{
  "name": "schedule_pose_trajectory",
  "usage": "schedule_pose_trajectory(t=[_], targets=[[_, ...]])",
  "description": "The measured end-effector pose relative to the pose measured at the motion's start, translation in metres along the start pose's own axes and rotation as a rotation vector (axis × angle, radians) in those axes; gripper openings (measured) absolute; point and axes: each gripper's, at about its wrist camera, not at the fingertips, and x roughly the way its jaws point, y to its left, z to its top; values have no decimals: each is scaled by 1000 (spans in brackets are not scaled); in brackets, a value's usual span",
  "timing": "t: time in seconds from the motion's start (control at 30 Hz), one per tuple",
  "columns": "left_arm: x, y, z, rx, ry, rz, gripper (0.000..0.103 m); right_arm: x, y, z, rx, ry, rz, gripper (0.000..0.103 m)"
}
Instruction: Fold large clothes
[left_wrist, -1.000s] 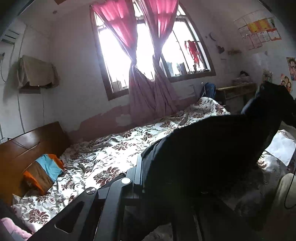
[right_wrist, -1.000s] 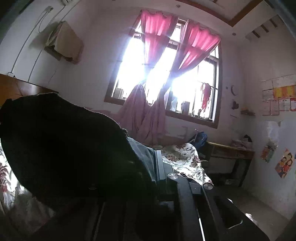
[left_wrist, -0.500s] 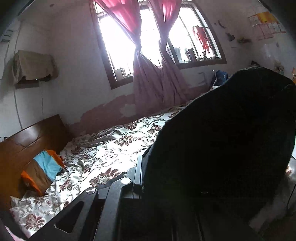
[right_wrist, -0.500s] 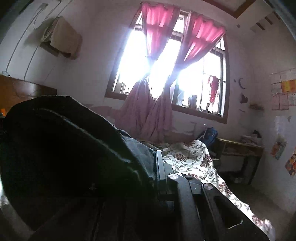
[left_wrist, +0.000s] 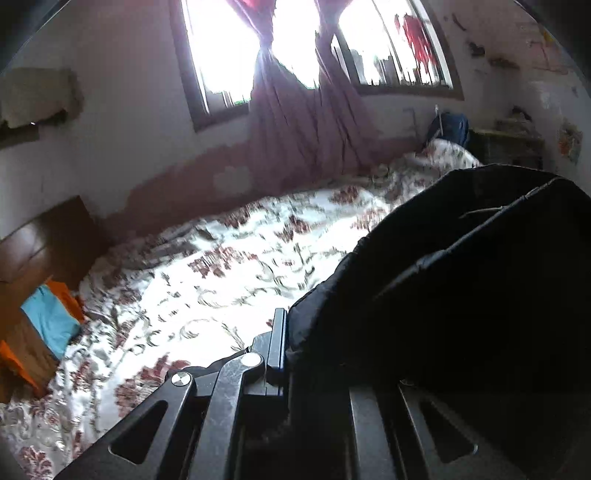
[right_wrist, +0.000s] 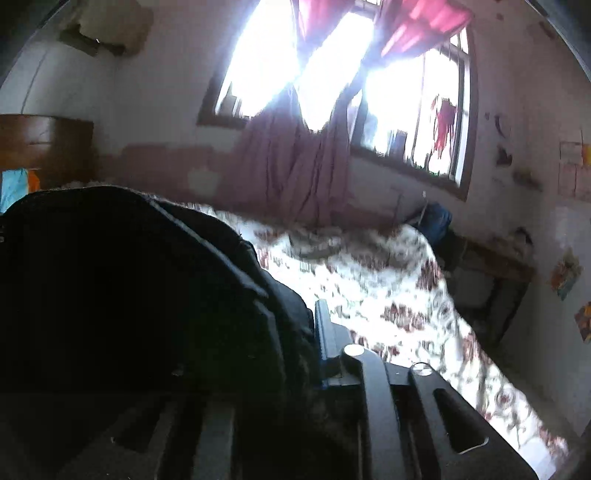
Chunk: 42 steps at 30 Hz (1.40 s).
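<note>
Gripping a bunched edge of the dark garment, the left gripper has its fingers closed on thick black cloth, one flat, blue-edged finger plate showing on the left while the other is buried under the fabric. The garment looks heavy and matte, with a raised stitched seam curving across its upper fold, and it billows in a rounded hump over the right half of the left wrist view, held above the bed. Seen from the right wrist, the same garment fills the left side as a soft, dome-shaped mass with ridged seams, and the right gripper pinches it as well: its visible finger plate, narrow and blue-edged, presses against the cloth, the opposite one hidden beneath it. The bed carries a thin, rumpled white sheet printed with dark red flowers and grey scrolls, blurred in both views. At its near left end lies a pillow in blocks of turquoise, orange and brown, set against a smooth brown wooden headboard. On the far wall a wood-framed window glares white, with pink gathered curtains hanging in long pleats to the bed's far edge, above a patchy, peeling wall.
</note>
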Motion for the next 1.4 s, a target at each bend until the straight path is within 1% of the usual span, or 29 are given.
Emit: schedule_pose_trajectory(t=[0.03,0.07,0.1,0.13,0.17,0.23,0.3,0.33,0.4,0.43,0.47,0.53,0.57,0.6,0.67,0.7,0.77,0.83,0.9,0.97,1.03,1.1,1.13,1.2,1.23,1.27,1.3,1.33,1.4], targets=[[8,0,-2,2,12,-6,7,0,-2,-3,7,9,7,22],[18,-3,-9,-3,37,-26,8,-3,-5,-5,18,7,13,36],[22,-3,-12,-11,52,-39,8,-10,-10,-5,39,-21,17,49],[25,-5,-15,-21,65,-49,9,-17,-15,-4,55,-53,16,75],[26,-5,-18,-37,73,-63,11,-22,-22,-5,65,-76,13,83],[21,0,-20,-64,59,-76,12,-30,-30,-4,72,-96,19,83],[21,10,-18,-96,65,-96,14,-33,-40,-6,70,-79,16,83],[21,17,-18,-128,81,-110,15,-37,-46,-7,79,-65,25,83],[22,25,-16,-178,107,-133,23,-44,-55,-13,99,-41,72,83],[21,31,-16,-207,118,-146,24,-47,-59,-17,106,-24,94,83],[17,37,-16,-232,123,-156,30,-52,-60,-23,110,-14,106,83],[8,44,-16,-241,115,-146,49,-55,-64,-32,113,28,155,84],[5,48,-15,-243,95,-131,73,-56,-66,-39,104,43,158,85],[1,49,-13,-247,64,-114,89,-55,-66,-43,88,61,152,85],[-19,54,-14,-253,-26,-101,92,-52,-68,-51,72,100,142,85],[-24,57,-14,-251,-39,-105,93,-49,-72,-54,85,122,147,85],[-27,62,-15,-243,-7,-84,93,-48,-80,-57,123,149,165,85],[-29,67,-24,-239,35,-84,93,-45,-89,-61,163,170,185,85],[-28,72,-38,-242,84,-87,93,-39,-92,-64,177,201,214,85],[-27,78,-54,-267,119,-115,93,-27,-94,-67,164,240,227,85],[-25,82,-69,-301,142,-164,93,-16,-97,-67,160,248,244,85],[-16,84,-78,-315,176,-153,93,4,-102,-64,175,273,238,85],[-8,89,-81,-340,201,-146,93,14,-105,-62,191,278,250,85],[11,98,-83,-406,249,-159,93,37,-107,-58,206,297,299,84],[22,101,-83,-428,274,-173,93,43,-106,-58,204,306,308,81],[32,102,-83,-431,292,-183,93,55,-102,-57,195,330,330,59],[40,101,-82,-424,310,-184,90,59,-101,-57,190,343,344,41],[49,101,-81,-409,325,-181,87,66,-97,-57,181,365,356,21],[63,97,-76,-379,347,-203,67,73,-93,-56,168,379,343,15]])
